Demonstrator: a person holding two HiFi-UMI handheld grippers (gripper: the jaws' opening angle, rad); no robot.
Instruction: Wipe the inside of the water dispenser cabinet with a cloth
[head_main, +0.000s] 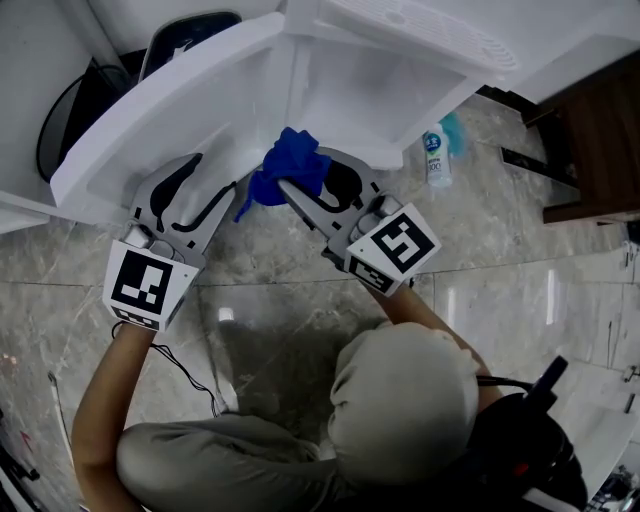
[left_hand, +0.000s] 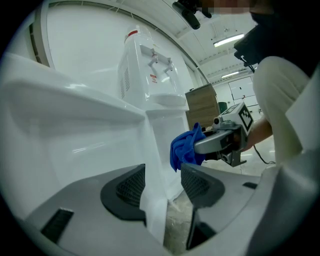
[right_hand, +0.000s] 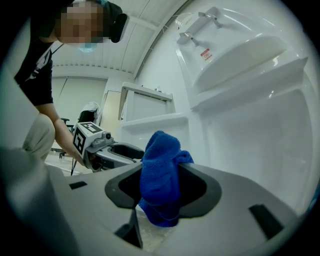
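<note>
The white water dispenser cabinet (head_main: 380, 90) stands open, its door (head_main: 150, 120) swung out to the left. A bunched blue cloth (head_main: 290, 165) is pinched in my right gripper (head_main: 303, 175), which is shut on it just in front of the cabinet opening. In the right gripper view the cloth (right_hand: 160, 175) fills the gap between the jaws, with the cabinet's inner wall (right_hand: 250, 130) close behind. My left gripper (head_main: 215, 197) is at the door's free edge. In the left gripper view that edge (left_hand: 152, 200) runs between the jaws, which hold it.
A small bottle (head_main: 433, 158) with a white and blue label stands on the marble floor right of the cabinet. Dark wooden furniture (head_main: 600, 140) sits at the far right. A black object (head_main: 90, 100) lies behind the door. The dispenser's taps (left_hand: 157, 57) are above the cabinet.
</note>
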